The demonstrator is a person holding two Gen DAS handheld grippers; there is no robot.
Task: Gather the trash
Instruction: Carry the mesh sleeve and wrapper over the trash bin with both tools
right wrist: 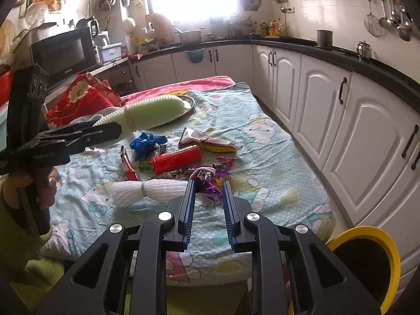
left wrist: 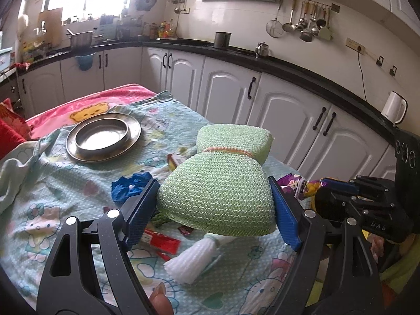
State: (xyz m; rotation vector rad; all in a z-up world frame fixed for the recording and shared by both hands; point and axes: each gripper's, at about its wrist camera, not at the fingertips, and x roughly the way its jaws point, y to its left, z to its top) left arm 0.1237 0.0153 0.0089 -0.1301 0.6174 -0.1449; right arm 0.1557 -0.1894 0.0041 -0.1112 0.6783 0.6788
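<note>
1. My left gripper (left wrist: 215, 202) was clamped on a green foam fruit net (left wrist: 218, 197) — both blue pads pressed into its sides, holding it up off the table.
2. My right gripper (right wrist: 208, 186) had its jaws pinched on a crumpled purple foil wrapper (right wrist: 210, 181), right at the fingertips, with a white loop of string on top of it.
3. The rest of the trash sat on the Hello Kitty cloth (right wrist: 262, 136) covering the table: a white foam net (right wrist: 147, 187) just left of my right fingers, a red cylindrical can (right wrist: 176, 160) lying on its side, a blue crumpled bag (right wrist: 147, 141), a red flat wrapper (right wrist: 127, 164) and an opened yellow-brown packet (right wrist: 207, 141).
4. A round steel plate (left wrist: 103, 136) sat farther back on the cloth, well apart from the pile.
5. A yellow-rimmed bin (right wrist: 367, 257) stood down at the table's near right corner — couldn't tell what was inside.
</note>
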